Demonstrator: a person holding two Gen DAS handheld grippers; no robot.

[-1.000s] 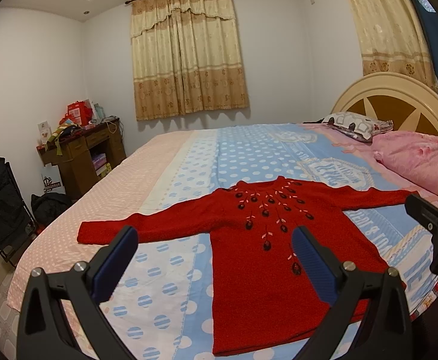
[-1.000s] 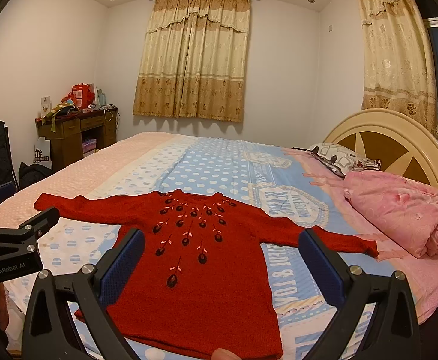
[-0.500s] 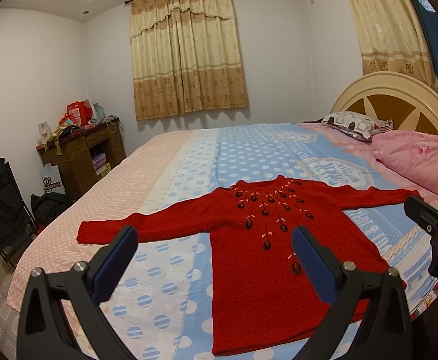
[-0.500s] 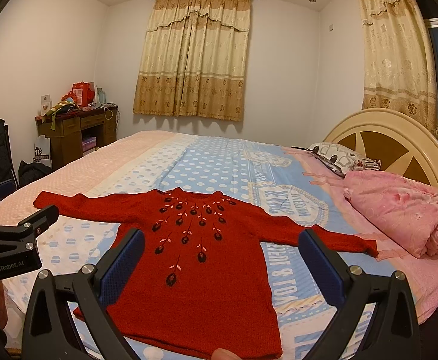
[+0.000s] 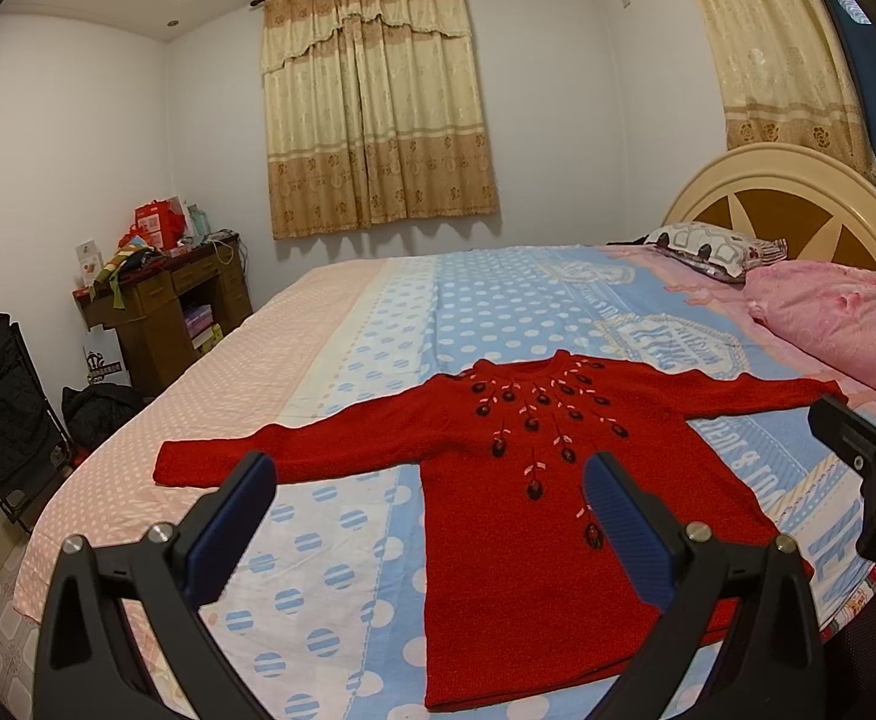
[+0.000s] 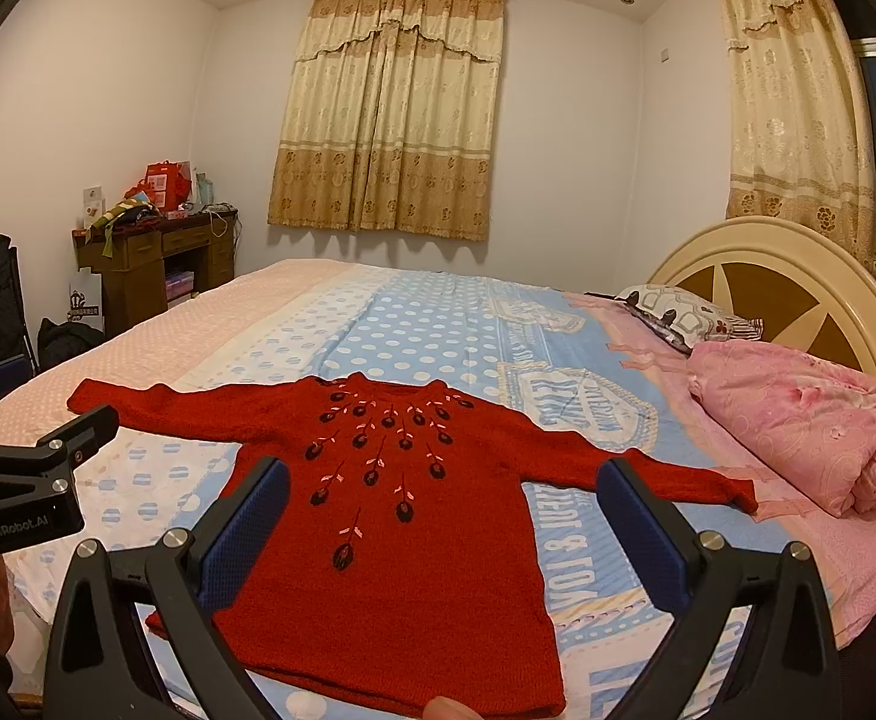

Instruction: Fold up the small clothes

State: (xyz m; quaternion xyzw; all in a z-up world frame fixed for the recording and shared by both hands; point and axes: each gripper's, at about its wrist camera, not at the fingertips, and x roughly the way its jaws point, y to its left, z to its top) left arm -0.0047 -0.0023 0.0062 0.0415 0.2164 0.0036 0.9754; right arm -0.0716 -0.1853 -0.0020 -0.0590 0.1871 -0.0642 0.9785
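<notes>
Looking through the left wrist view:
Left gripper (image 5: 429, 501): I am holding it above the near edge of the bed, fingers spread wide, nothing between the blue pads (image 5: 231, 525).
Red sweater (image 5: 516, 480): it is lying flat and face up on the bed sheet (image 5: 486, 306), both sleeves stretched out sideways, hem toward me, neckline toward the curtains.
Right gripper (image 5: 870, 456): its black body is poking in at the right edge, above the sheet beside the sweater's sleeve end; from here I cannot tell how its fingers stand.
Surroundings: a pink quilt (image 5: 834, 318) is sitting folded near the headboard (image 5: 798, 186), well apart from the sweater, with a patterned pillow (image 5: 714, 243) just behind it. A wooden desk (image 5: 162, 306) is standing against the left wall.

Looking through the right wrist view:
Right gripper (image 6: 441, 513): I am keeping it spread wide over the sweater's lower half, gripping nothing.
Red sweater (image 6: 402, 504): it is filling the gap between the fingers, spread flat, with dark embroidered buds fanning down from the collar.
Left gripper (image 6: 30, 480): it is jutting in at the left edge, above the sheet near the sweater's sleeve.
In the way: a fingertip (image 6: 447, 708) is showing at the bottom edge over the hem.
Surroundings: curtains (image 6: 390, 114) are hanging closed on the far wall.
</notes>
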